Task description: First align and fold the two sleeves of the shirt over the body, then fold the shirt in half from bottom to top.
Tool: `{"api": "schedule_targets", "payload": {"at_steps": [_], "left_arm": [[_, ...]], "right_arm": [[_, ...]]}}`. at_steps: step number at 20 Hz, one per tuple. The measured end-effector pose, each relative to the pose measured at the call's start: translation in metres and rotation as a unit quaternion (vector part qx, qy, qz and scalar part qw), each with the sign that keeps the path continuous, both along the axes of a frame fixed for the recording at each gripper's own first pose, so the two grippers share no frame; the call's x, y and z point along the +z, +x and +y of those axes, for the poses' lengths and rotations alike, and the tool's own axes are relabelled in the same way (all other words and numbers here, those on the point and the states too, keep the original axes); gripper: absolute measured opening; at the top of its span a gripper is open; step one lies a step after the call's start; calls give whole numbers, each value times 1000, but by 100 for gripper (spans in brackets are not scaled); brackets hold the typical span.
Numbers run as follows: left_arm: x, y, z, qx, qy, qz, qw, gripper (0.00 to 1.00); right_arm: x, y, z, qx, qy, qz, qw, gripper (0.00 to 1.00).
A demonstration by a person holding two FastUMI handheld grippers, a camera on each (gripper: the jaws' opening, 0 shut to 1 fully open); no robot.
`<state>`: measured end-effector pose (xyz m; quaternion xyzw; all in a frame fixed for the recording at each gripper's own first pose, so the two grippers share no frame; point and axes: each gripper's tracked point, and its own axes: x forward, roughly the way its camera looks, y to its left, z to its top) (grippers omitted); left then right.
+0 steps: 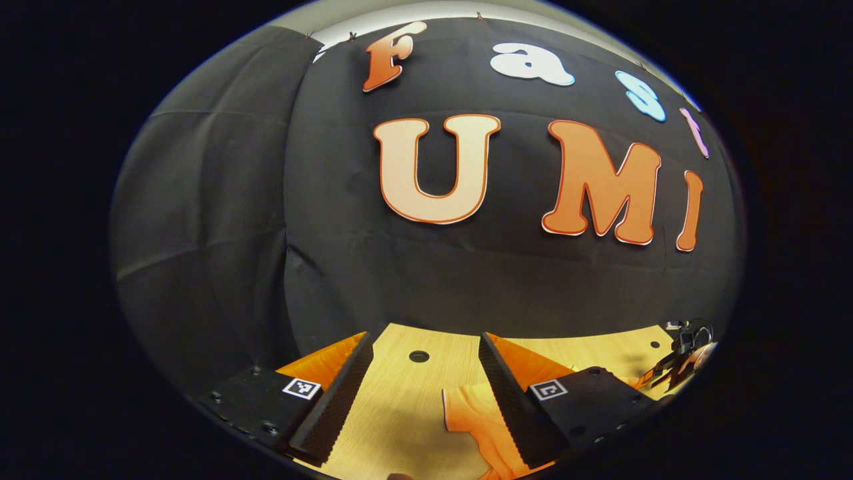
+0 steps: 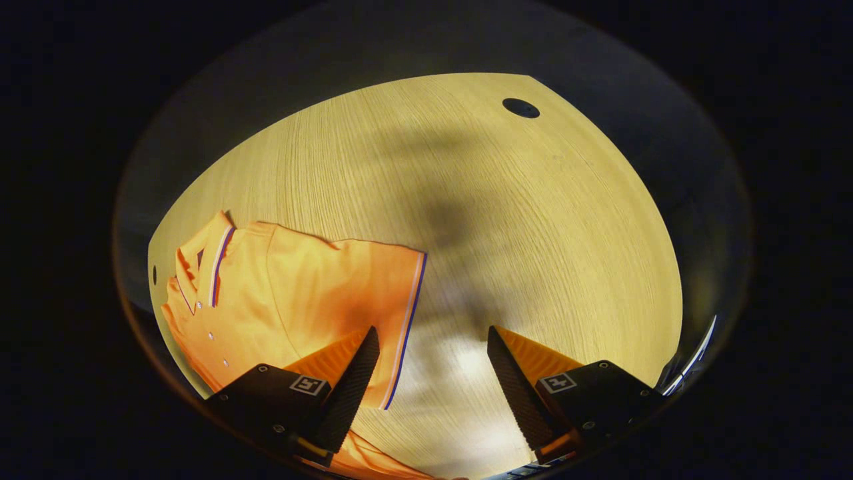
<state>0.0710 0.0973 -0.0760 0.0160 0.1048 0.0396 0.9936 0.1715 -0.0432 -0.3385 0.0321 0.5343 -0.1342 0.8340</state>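
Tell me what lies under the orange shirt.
The orange shirt lies flat on the wooden table, its striped sleeve spread out over the wood. Whatever the fabric covers beyond that cannot be seen.

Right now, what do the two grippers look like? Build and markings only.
Both match. The left gripper and right gripper each have two wedge-shaped fingers with ribbed inner faces, mounted on black blocks with visible screws. Each block carries a small square black-and-white marker tag. In the left gripper view the other gripper shows far off at the table's edge, with dark cabling above it.
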Motion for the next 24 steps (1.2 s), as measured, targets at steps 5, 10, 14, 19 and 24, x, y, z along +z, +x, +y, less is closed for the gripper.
{"api": "schedule_targets", "payload": {"at_steps": [5, 10, 14, 19, 24], "left_arm": [[-6, 10, 1, 3, 14, 11, 1000, 98], [-12, 11, -6, -4, 6, 19, 1000, 98], [-16, 10, -9, -4, 1, 24, 1000, 98], [-9, 5, 4, 2, 9, 20, 1000, 98], [-6, -1, 12, 1, 6, 15, 1000, 98]], "right_arm": [[-5, 6, 3, -16, 21, 7, 1000, 98], [-4, 8, 9, -29, 26, 8, 999, 77], [-1, 12, 17, 3, 42, -5, 999, 26], [0, 12, 26, 6, 58, -30, 998, 0], [19, 10, 34, 14, 46, -48, 998, 0]]}}
